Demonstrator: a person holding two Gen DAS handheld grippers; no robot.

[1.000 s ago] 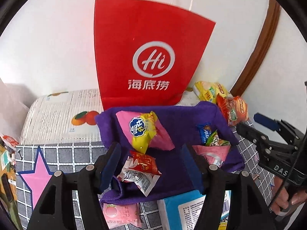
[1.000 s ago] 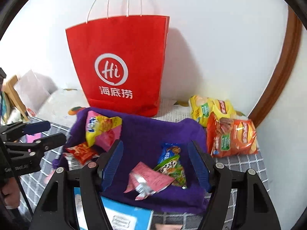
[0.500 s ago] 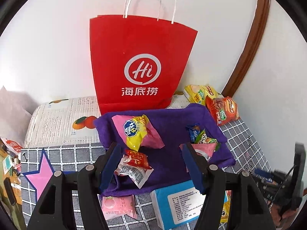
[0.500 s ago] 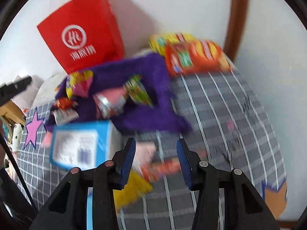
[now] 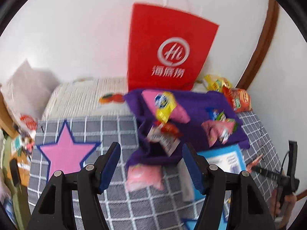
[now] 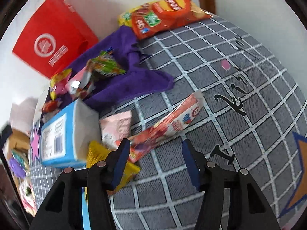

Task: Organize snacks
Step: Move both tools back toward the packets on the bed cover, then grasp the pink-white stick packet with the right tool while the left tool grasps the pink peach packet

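Several small snack packets lie on a purple cloth [image 5: 195, 103] [image 6: 138, 80] in front of a red paper bag [image 5: 168, 53] [image 6: 51, 36]. My left gripper [image 5: 151, 159] hangs open above the cloth's near edge, with a pink packet [image 5: 144, 176] on the mat below its gap, untouched. My right gripper [image 6: 155, 149] points steeply down at the mat. Its jaws are opening and grip nothing. The lower end of a long red-and-white snack pack [image 6: 172, 122] lies just ahead of its left finger [image 6: 122, 153]. A blue-and-white box [image 6: 55, 136] [image 5: 226, 159] and a yellow packet [image 6: 97, 151] lie to the left.
A grey checked mat [image 6: 220, 88] with star shapes [image 5: 65, 153] covers the surface. Orange and yellow chip bags [image 6: 163, 17] [image 5: 239, 99] lie by the white wall and brown door frame. A pale pink packet [image 6: 117, 128] lies beside the box. Clutter lines the left edge.
My right gripper swung down and rolled from over the purple cloth to the mat near the long pack; its jaws narrowed, then widened. The left gripper drew back and to the left.
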